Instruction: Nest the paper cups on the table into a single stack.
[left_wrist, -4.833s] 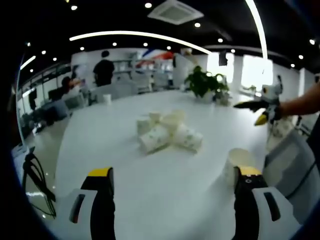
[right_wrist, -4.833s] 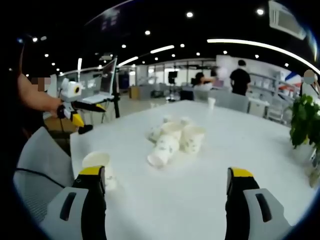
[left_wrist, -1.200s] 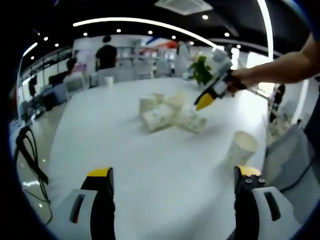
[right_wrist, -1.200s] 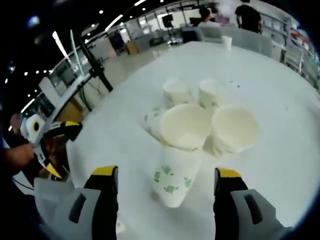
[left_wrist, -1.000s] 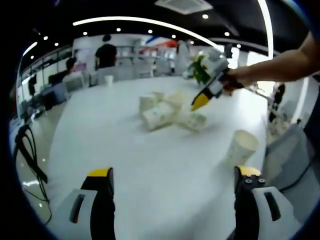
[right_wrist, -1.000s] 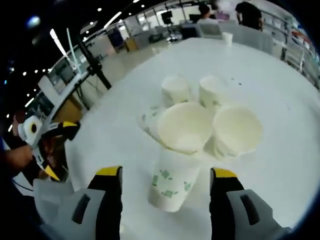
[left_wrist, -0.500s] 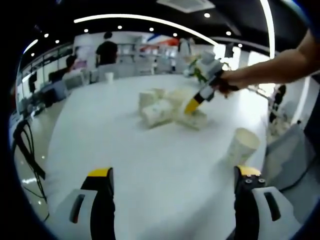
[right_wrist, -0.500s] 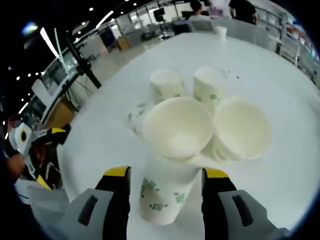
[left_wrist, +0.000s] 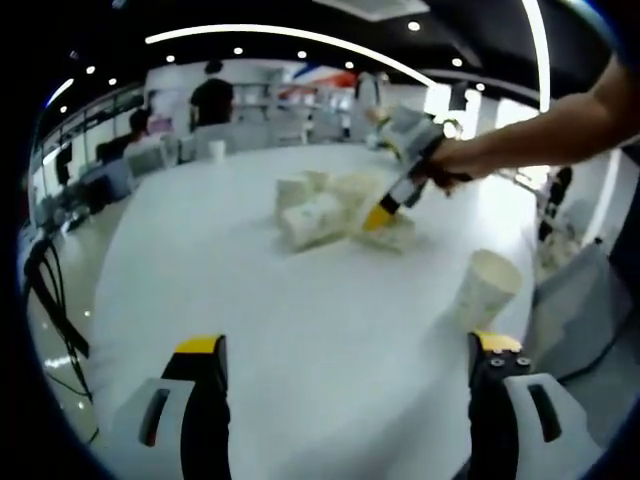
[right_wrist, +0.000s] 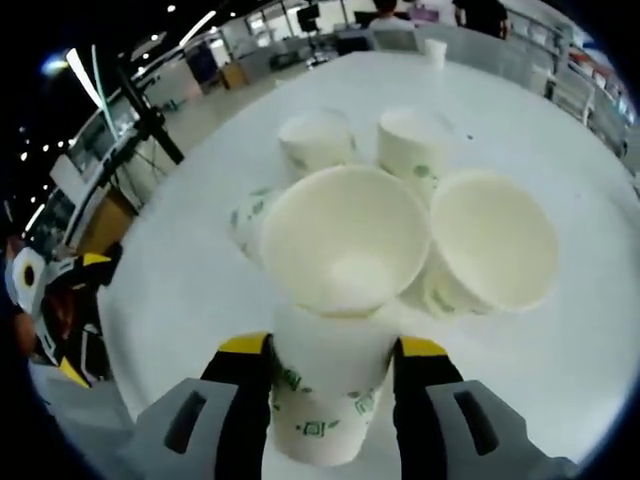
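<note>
Yellow-tipped jaws of our right gripper (right_wrist: 330, 365) stand narrowed on either side of a lying paper cup (right_wrist: 322, 400) with green print — they touch its walls, so we read it as pinched. That cup sits at the near end of the cup cluster (right_wrist: 400, 230), where upright cups show open mouths and two more stand upside down behind. White table (right_wrist: 190, 250) stretches bare around the pile, its curved edge off to the left.

Our left gripper (left_wrist: 345, 365) hangs with jaws spread wide, holding nothing, above open tabletop. Ahead we see the right gripper (left_wrist: 400, 185) dipped into the cluster (left_wrist: 330, 210) — and a lone upright cup (left_wrist: 483, 290) well apart, near the table's right edge.
</note>
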